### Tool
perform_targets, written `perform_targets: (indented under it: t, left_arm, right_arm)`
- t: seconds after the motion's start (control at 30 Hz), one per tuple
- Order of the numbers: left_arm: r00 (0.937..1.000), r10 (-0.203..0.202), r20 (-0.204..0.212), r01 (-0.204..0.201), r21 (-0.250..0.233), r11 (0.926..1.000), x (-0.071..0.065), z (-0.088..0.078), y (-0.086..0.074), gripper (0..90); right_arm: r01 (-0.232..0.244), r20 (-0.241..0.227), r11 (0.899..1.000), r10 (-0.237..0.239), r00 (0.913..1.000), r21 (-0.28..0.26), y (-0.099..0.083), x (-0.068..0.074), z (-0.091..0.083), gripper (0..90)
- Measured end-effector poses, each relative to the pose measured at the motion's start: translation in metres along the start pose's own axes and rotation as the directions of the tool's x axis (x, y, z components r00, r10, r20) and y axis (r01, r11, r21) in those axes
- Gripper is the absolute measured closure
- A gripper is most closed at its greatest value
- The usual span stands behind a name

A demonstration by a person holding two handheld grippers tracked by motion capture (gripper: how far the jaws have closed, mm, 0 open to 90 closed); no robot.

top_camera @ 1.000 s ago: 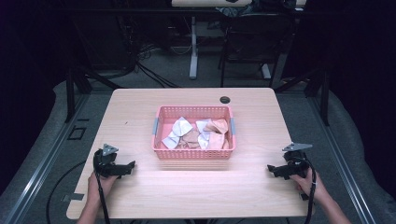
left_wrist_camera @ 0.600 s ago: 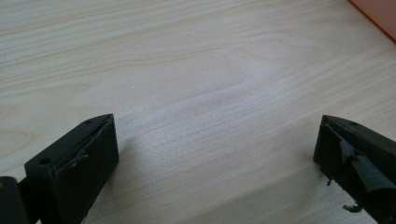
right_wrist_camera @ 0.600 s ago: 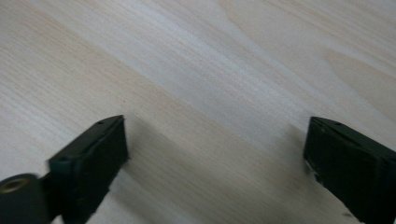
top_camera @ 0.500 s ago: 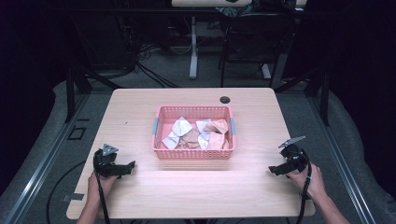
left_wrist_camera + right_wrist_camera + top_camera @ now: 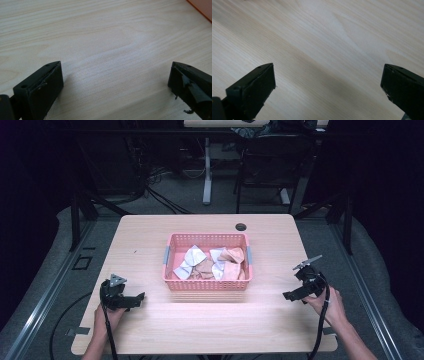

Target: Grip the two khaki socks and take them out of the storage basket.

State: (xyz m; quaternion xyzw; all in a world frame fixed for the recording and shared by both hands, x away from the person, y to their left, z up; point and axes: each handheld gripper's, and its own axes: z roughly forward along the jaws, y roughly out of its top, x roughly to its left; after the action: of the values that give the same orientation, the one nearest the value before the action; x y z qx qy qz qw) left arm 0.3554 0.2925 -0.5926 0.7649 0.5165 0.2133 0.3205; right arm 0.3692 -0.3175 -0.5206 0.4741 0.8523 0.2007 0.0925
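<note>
a: where's the pink basket (image 5: pixel 207 270) of folded cloths (image 5: pixel 210 263)?

b: mid-worktop (image 5: pixel 150 235), between both claws. the left claw (image 5: pixel 134 300) is low at its left; the right claw (image 5: pixel 295 295) is raised and tilted at its right.

a: jaws?

b: both wide apart, nothing held. the left looks a touch nearer.

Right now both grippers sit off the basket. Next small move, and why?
Probably bring the right gripper in toward the pink basket and over its rim. Both it and the left gripper are open and empty above bare table, and the crumpled cloths lie inside the basket, untouched. The right one is raised and tilted toward it.
</note>
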Motion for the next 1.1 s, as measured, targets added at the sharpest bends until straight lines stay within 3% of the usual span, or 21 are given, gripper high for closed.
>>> perform_targets:
  t: [0.07,0.2,0.73,0.8,0.87,1.1]
  left_arm:
    - [1.0000,0.003,0.000,-0.003,0.002,1.0000,0.000,0.000,0.000,0.0]
    - [1.0000,0.002,-0.001,-0.002,0.001,1.0000,0.000,0.000,0.000,0.0]
    - [1.0000,0.000,-0.004,0.000,0.003,1.0000,0.000,0.000,0.000,0.0]
    - [1.0000,0.000,-0.004,0.000,0.003,1.0000,0.000,0.000,0.000,0.0]
    - [1.0000,0.000,-0.004,0.000,0.003,1.0000,0.000,0.000,0.000,0.0]
    - [1.0000,0.000,-0.004,0.000,0.003,1.0000,0.000,0.000,0.000,0.0]
  right_arm:
    - [0.012,-0.006,0.999,-0.012,0.9999,0.029,0.005,0.000,-0.002,0.0]
    - [0.020,-0.010,0.999,-0.020,0.9998,0.040,0.013,0.003,-0.003,0.0]
    - [0.060,-0.021,0.997,-0.059,0.9980,0.051,0.055,0.016,-0.022,0.0]
    - [0.057,-0.027,0.998,-0.056,0.9981,0.027,0.061,0.019,-0.022,0.0]
    - [0.087,-0.029,0.995,-0.086,0.9959,0.052,0.070,0.021,-0.026,0.0]
    - [0.104,-0.032,0.994,-0.102,0.9942,0.046,0.095,0.029,-0.031,0.0]
